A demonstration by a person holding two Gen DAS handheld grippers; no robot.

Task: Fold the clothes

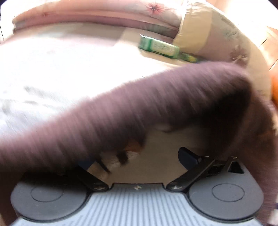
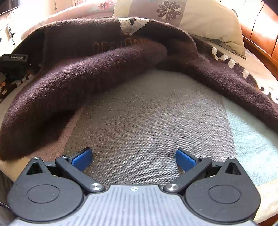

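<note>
Right gripper [image 2: 133,159] sits low over the bed sheet [image 2: 147,111], its blue pads [image 2: 81,159] spread wide with nothing between them; only grey woven fabric shows in the gap. Brown sweater [image 2: 90,69] lies ahead of it in a loose arch, one thick fold rolled across the middle, white knitted pattern along the far and right edges. Sweater rests on the sheet, apart from the right fingers. Floral pillow [image 2: 182,15] sits behind it, against an orange-brown headboard [image 2: 257,33].

Left wrist view is heavily motion-blurred. Left gripper [image 1: 139,161]: the right-side pad [image 1: 188,156] is clear and well out from centre, so the jaws stand apart (the other pad is hidden under draped sweater [image 1: 130,107]). Cannot tell whether that side touches or holds the cloth. Sweater hangs across the view just above the fingers. Green box [image 1: 159,47] lies on the bed further back, beside a pillow [image 1: 217,34].
</note>
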